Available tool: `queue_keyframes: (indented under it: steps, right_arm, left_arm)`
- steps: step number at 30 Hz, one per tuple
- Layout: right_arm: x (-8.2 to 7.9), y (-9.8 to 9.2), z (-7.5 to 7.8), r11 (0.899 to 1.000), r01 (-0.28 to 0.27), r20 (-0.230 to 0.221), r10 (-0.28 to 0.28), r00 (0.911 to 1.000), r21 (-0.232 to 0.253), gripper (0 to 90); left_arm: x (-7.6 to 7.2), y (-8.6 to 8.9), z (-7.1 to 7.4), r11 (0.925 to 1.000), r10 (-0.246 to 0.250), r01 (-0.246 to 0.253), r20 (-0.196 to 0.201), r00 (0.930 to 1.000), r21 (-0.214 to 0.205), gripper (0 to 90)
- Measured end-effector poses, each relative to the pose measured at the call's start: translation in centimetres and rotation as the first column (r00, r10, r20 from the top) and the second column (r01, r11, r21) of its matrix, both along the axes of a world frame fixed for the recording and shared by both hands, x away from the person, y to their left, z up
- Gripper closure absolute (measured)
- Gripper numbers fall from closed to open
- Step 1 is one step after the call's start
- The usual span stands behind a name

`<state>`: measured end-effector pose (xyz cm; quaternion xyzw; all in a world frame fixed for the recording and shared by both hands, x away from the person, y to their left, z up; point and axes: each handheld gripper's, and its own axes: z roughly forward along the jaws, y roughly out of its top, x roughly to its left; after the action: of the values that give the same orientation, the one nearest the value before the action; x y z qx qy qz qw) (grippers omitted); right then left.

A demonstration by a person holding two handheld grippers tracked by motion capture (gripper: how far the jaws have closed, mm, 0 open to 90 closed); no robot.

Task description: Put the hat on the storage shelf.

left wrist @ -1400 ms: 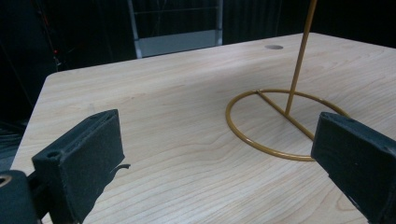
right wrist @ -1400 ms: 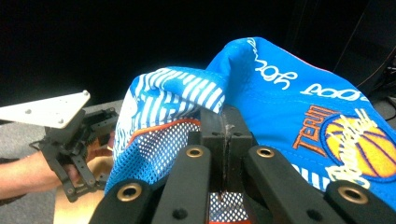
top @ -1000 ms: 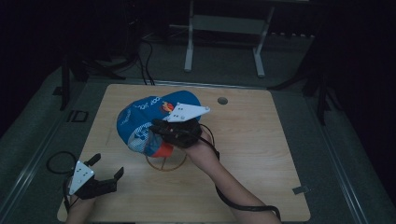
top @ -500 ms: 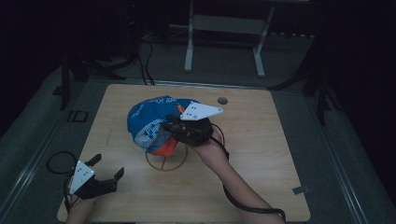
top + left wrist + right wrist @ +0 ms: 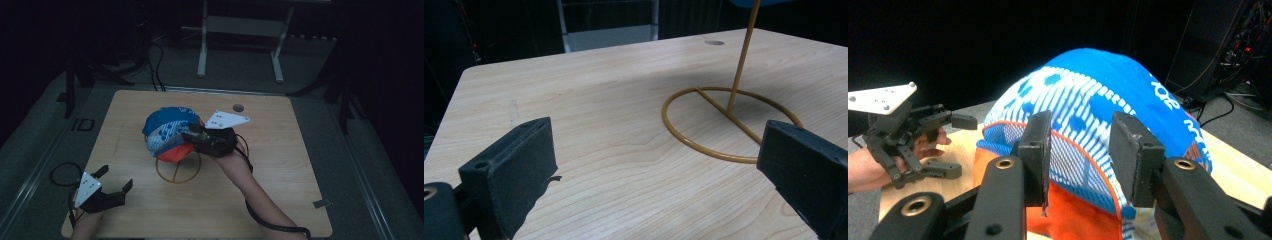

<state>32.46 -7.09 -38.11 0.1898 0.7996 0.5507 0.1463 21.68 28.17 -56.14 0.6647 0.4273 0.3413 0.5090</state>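
Nearest, at the near left corner of the bench, the left gripper rests low over the wood with its jaws spread wide and nothing between them; it looks parked there to leave the middle free for the other hand, and its own camera looks across bare boards toward the stand.

Toward the middle stands that gold wire stand, a ring base flat on the bench with one thin upright rod rising from its crossbar. The cap, blue on top with white patterning, mesh at the side and an orange lower part, sits on top of the rod, above the ring and left of the right gripper. It is probably hung there for display or storage, the rod holding the crown in shape.

The right gripper comes in from the right at cap height. Its jaws have just been opening and now stand partly apart, the pads to either side of the cap's mesh edge without pressing on it, so I judge the cap is being let go onto the stand.

Counted: one cap, one stand, two grippers, one bench
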Motion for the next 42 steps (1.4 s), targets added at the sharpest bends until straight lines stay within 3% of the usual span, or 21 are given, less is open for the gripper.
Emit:
queue_keyframes:
  steps: [5,16,19,42]
  right_arm:
    - [-0.2,-0.6,-0.2,1.0,-0.006,-0.013,0.006,0.9999,0.01,57.5]
    - [-1.5,-2.2,-0.3,0.997,-0.072,0.012,0.072,0.9973,0.015,25.7]
    - [-1.8,-2.8,-0.6,0.993,-0.112,-0.014,0.113,0.9935,0.04,13.8]
    - [-2.2,-6.4,-4.5,0.995,-0.102,0.008,0.102,0.9947,0.007,13.7]
  left_arm:
    - [0.0,0.0,0.0,1.0,-0.002,0.002,-0.002,1.0,0.001,2.8]
    - [0.0,0.1,-0.1,1.0,0.0,0.0,-0.002,1.0,-0.005,2.8]
    - [0.0,0.1,-0.1,1.0,0.001,-0.001,-0.004,1.0,-0.006,2.8]
    - [0.0,0.0,-0.2,1.0,-0.005,0.005,-0.009,0.9999,-0.006,2.8]
